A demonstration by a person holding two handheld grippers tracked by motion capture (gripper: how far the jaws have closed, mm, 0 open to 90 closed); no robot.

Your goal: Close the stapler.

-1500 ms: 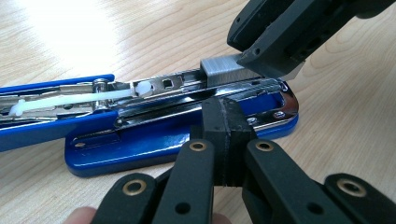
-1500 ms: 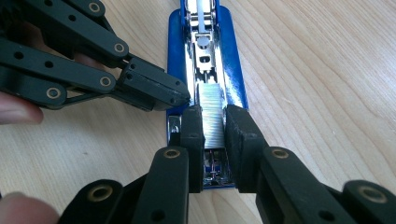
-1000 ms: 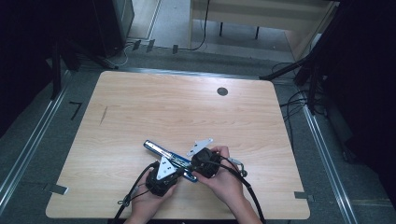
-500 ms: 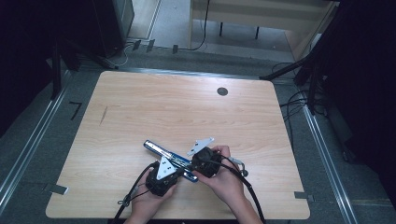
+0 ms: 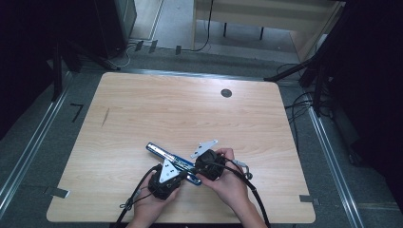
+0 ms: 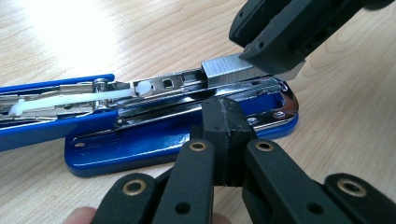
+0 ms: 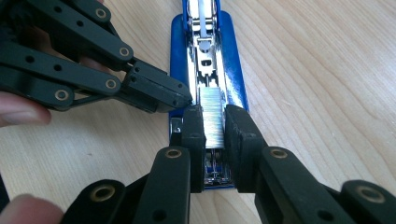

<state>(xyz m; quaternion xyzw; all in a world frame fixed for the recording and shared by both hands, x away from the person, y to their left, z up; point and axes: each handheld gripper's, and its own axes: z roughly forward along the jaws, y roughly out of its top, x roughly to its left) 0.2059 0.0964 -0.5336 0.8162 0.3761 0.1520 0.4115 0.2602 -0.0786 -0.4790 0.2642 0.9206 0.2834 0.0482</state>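
Observation:
A blue stapler (image 5: 167, 156) lies swung open flat on the wooden table (image 5: 190, 114) near its front edge. Its metal staple channel (image 6: 154, 88) faces up, with a white pusher (image 6: 70, 100) inside. My right gripper (image 7: 214, 123) is shut on a silver strip of staples (image 7: 212, 116), which sits over the front end of the channel. In the left gripper view the strip (image 6: 226, 70) rests on the channel under the right gripper's jaws. My left gripper (image 6: 227, 109) is shut, its tips pressed against the side of the stapler's base (image 6: 140, 147).
A dark round cable hole (image 5: 226, 93) sits at the table's far right. A thin dark mark (image 5: 105, 117) lies at the left. Cables trail from both grippers over the front edge. The floor beyond the table holds cables and furniture legs.

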